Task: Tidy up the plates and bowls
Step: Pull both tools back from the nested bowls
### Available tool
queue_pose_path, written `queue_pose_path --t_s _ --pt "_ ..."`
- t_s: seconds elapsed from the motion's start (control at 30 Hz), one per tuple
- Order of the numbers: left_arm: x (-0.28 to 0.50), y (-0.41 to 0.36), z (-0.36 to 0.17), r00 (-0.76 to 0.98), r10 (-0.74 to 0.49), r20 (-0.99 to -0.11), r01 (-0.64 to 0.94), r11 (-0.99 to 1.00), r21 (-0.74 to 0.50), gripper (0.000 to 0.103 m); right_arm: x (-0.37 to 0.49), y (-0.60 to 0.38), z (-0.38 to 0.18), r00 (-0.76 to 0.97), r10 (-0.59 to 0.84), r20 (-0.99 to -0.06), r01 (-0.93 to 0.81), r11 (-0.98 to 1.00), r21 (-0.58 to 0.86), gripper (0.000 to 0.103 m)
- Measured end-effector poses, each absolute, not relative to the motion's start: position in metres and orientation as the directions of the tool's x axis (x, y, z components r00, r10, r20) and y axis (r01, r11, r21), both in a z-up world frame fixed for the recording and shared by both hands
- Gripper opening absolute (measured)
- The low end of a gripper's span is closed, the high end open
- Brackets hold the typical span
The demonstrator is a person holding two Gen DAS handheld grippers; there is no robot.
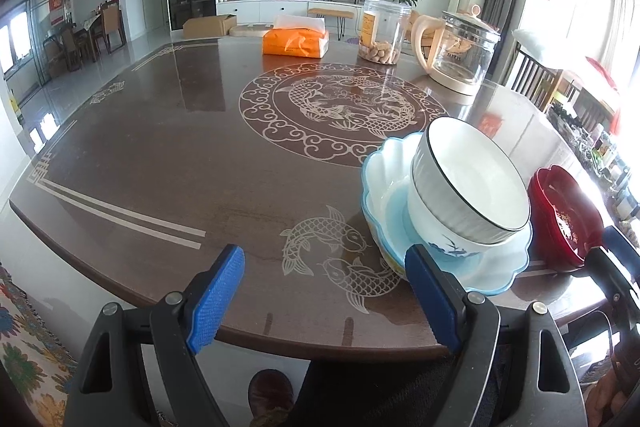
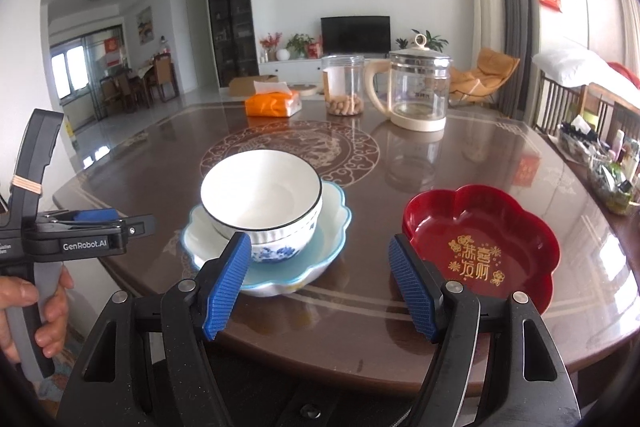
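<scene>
Facing the desk (image 1: pixel 168 163) in the left wrist view, the left gripper (image 1: pixel 324 291) shows its fingers spread wide, holding nothing. At lower right of frame, a black-rimmed bowl (image 1: pixel 472 183) sits tilted in a blue-patterned bowl (image 1: pixel 444 239), both inside a scalloped blue plate (image 1: pixel 500 267); the red dish (image 1: pixel 568 215) lies just beside.

In the right wrist view, the right gripper (image 2: pixel 320 287) likewise holds its fingers wide and empty. Bowl stack centre frame; red dish right, apart.

I see a white black-rimmed bowl (image 2: pixel 261 195) nested in a blue-flowered bowl (image 2: pixel 276 250) on a pale-blue scalloped plate (image 2: pixel 336 223); at three o'clock, a red gold-lettered dish (image 2: pixel 480 231).
</scene>
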State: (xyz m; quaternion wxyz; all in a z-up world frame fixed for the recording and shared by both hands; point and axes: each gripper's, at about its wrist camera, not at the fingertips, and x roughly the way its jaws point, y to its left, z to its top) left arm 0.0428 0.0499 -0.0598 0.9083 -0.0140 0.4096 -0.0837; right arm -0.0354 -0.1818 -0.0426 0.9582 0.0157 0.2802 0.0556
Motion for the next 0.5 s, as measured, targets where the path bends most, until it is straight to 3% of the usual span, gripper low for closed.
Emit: queue_pose_path --t_s 0.5 --pt "0.0477 0.0502 -0.0677 0.644 -0.111 -0.757 0.120 0.992 -0.044 0.082 -0.0328 -0.1765 -0.0509 0.809 0.118 -0.577 -0.103 0.993 0.057 0.075"
